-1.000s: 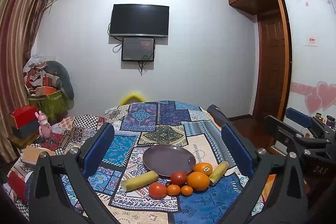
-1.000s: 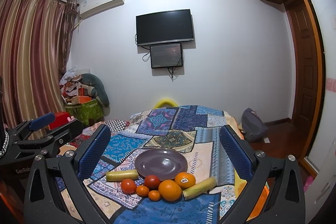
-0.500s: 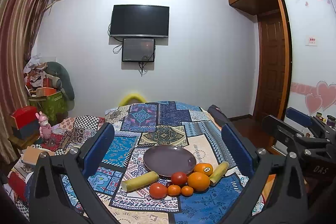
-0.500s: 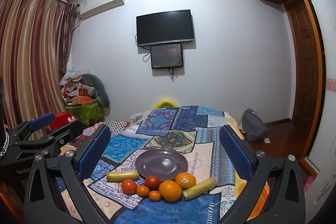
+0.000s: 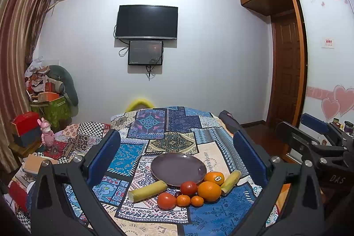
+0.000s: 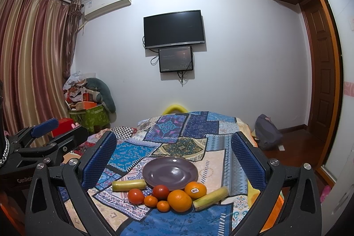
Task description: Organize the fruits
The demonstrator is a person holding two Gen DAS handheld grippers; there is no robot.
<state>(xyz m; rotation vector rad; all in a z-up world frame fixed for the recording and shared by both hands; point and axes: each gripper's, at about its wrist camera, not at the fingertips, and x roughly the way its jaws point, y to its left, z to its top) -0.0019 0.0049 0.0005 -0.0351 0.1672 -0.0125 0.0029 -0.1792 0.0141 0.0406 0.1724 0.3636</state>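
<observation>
I have both claws up over the near end of the bed [image 5: 168, 125], and neither one touches anything. My left claw [image 5: 177, 156] is spread wide with nothing between its blue pads [image 5: 104, 156]. My right claw [image 6: 173, 157] is spread just as wide and carries nothing; in the left wrist view I see it off to the right side [image 5: 314, 136], and in the right wrist view the left one sits off to the left [image 6: 44, 134].

Ahead of me on the patchwork quilt [image 6: 183, 127] lies a purple plate [image 6: 170, 173], bare, with all the fruit bunched along its near rim. A large orange [image 6: 179, 200] sits nearest me, touching a second orange with a sticker [image 6: 195, 190] just behind it to the right. Two tomatoes [image 6: 161, 191] [image 6: 135, 196] sit to the left of them, the rear one against the plate's edge. Two small mandarins [image 6: 151, 201] [image 6: 163, 206] are tucked in front, between the tomatoes and the large orange. In the left wrist view something small and dark shows between the tomatoes; I cannot tell what it is.

One pale yellow-green stalk piece [image 6: 128, 185] lies left of the plate, its end touching the rim. Another [image 6: 210, 195] lies at the right, slanted, beside the sticker orange.

A television [image 6: 173, 29] hangs on the far wall.
</observation>
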